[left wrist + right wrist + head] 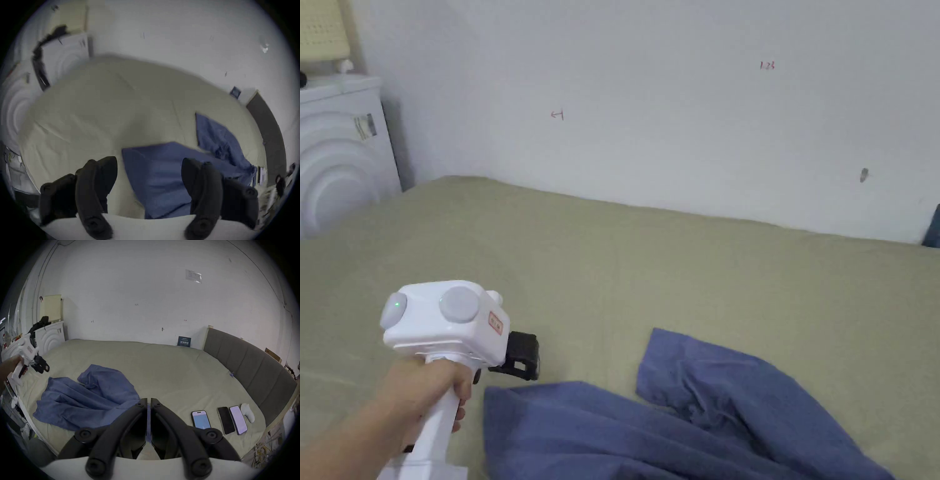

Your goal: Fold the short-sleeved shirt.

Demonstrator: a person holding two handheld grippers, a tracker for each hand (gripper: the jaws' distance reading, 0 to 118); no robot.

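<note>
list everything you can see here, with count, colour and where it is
short-sleeved shirt: 1, blue, crumpled on the bed's near left part
bed: 1, olive-green cover, against the wall
headboard: 1, grey padded, bed's right end
phones: 3, dark-framed, in a row on the bed near the headboard
white object: 1, beside the phones
white cabinet: 1, beyond the bed's left end
left tongs: black jaws apart, above the shirt's edge
right tongs: black jaws nearly closed, blue fabric in the gap
hand: 1, holding the left tongs' white handle
</note>
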